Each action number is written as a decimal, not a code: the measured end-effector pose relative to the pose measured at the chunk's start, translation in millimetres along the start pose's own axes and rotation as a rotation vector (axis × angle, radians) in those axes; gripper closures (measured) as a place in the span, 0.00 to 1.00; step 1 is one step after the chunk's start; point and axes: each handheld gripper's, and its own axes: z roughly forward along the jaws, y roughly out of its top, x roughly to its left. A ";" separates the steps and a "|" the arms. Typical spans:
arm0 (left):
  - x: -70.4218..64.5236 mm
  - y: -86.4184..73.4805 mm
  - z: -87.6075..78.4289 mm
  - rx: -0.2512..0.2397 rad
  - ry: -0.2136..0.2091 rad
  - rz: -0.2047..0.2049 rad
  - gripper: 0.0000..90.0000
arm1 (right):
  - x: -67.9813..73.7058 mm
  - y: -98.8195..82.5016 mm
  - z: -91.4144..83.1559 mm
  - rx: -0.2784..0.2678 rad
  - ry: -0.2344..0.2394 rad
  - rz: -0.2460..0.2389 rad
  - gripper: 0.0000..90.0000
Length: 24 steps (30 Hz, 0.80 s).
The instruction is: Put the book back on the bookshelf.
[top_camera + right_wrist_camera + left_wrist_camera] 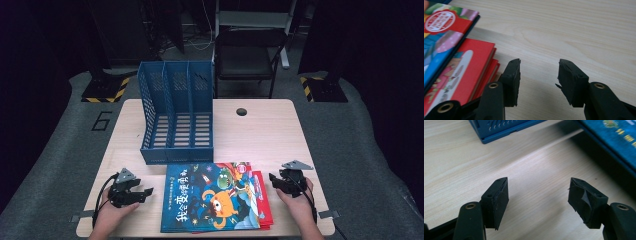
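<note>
High view: left gripper (145, 192) and right gripper (273, 178) flank the books (212, 197), both with jaws apart, nothing between; rack (176, 112) sits behind.

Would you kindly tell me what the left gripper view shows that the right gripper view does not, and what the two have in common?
Left gripper view: a corner of the blue file rack at the top and the edge of the blue picture book at the upper right, beyond the left gripper. Right gripper view: the red books stacked under that book's colourful cover, left of the right gripper. Shared: the pale wooden table, and black jaws standing apart with nothing between them.
</note>
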 end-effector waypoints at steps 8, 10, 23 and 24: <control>-13.8 4.9 -11.6 -0.020 -0.030 0.016 0.36 | 13.7 2.9 -15.5 -0.014 0.055 -0.051 0.59; -15.2 5.6 -13.1 -0.020 -0.037 0.017 0.36 | 14.9 3.2 -16.8 -0.015 0.062 -0.055 0.59; -30.9 11.0 -22.9 -0.078 -0.083 -0.004 0.34 | 36.6 5.1 -26.2 -0.033 0.133 -0.111 0.57; -31.5 11.8 -23.8 -0.075 -0.091 -0.002 0.32 | 40.4 5.2 -27.4 -0.037 0.134 -0.113 0.56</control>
